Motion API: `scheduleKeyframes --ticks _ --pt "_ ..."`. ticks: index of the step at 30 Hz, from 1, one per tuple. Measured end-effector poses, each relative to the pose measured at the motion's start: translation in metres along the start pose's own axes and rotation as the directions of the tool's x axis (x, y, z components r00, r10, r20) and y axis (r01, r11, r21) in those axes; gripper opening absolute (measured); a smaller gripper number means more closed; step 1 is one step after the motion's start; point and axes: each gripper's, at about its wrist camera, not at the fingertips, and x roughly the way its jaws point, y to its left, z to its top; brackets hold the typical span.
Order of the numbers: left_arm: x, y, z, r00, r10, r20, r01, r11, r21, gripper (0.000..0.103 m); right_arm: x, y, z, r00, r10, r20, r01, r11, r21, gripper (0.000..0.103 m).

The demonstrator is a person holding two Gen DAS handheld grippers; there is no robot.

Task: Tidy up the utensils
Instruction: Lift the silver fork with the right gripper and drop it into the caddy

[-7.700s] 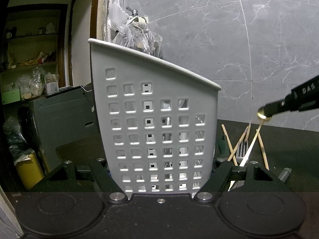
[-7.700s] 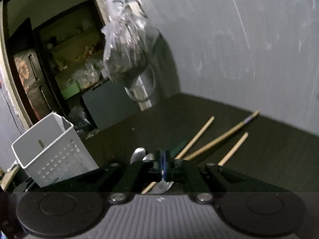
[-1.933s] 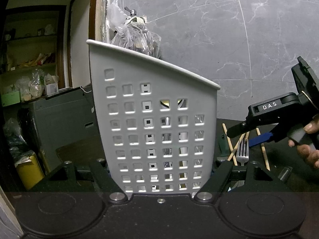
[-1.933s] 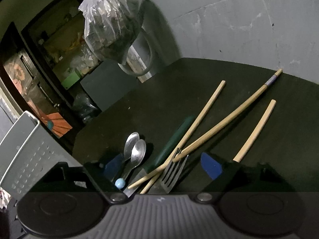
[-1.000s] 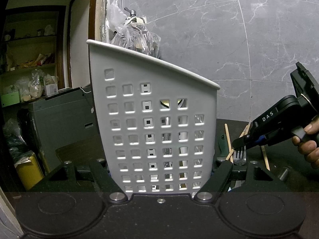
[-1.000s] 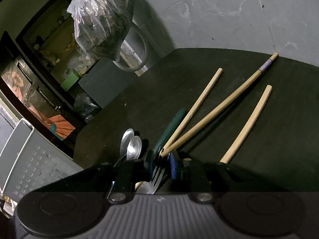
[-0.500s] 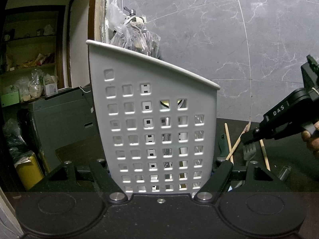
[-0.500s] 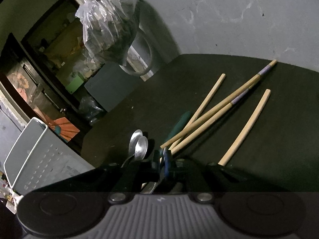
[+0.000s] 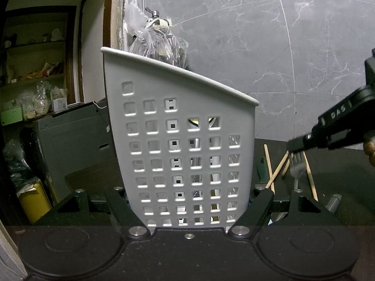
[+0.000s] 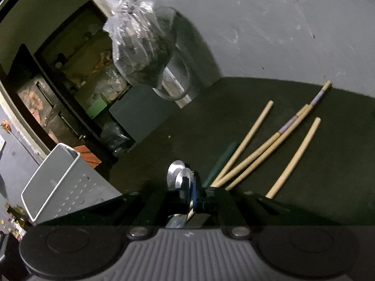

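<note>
The left gripper [image 9: 191, 196] clamps the white perforated utensil caddy [image 9: 180, 145], its jaws spread around the base. At 3 o'clock, the right gripper [image 10: 191, 193] is pinched closed on a fork [image 9: 295, 168], lifted above the wooden chopsticks [image 10: 255, 154] and two spoons [image 10: 177, 173] on the dark countertop [image 10: 328, 187].

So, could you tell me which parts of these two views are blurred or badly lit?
Left wrist view: the white caddy is sharp and evenly lit, while the fork under the right gripper is smeared by motion. Right wrist view: dim and soft overall, the hanging plastic bag and wall streaked with blur; the wooden sticks stay fairly readable.
</note>
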Motion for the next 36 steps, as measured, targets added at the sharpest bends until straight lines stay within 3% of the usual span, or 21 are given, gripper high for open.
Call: scheduleKeyframes --ticks 7,16,21,27,36 --pt "0.0 -0.001 0.0 1.0 0.001 0.0 -0.001 1.0 -0.001 0.077 -0.025 0.034 0.003 0.991 0.01 0.131 0.01 0.988 -0.152 0.002" --pt "0.0 -0.001 0.0 1.0 0.001 0.0 -0.001 1.0 0.0 0.077 -0.054 0.075 0.006 0.95 0.02 0.311 0.084 0.945 -0.317 0.002" --pt "0.0 -0.001 0.0 1.0 0.001 0.0 -0.001 1.0 0.0 0.077 -0.075 0.099 0.0 0.885 0.035 0.464 0.18 0.894 -0.409 0.002" --pt "0.0 -0.001 0.0 1.0 0.001 0.0 -0.001 1.0 0.0 0.077 -0.094 0.131 -0.01 0.78 0.092 0.619 0.294 0.819 -0.492 0.002" --pt "0.0 -0.001 0.0 1.0 0.001 0.0 -0.001 1.0 0.0 0.077 -0.105 0.166 -0.02 0.689 0.205 0.695 0.332 0.763 -0.554 0.002"
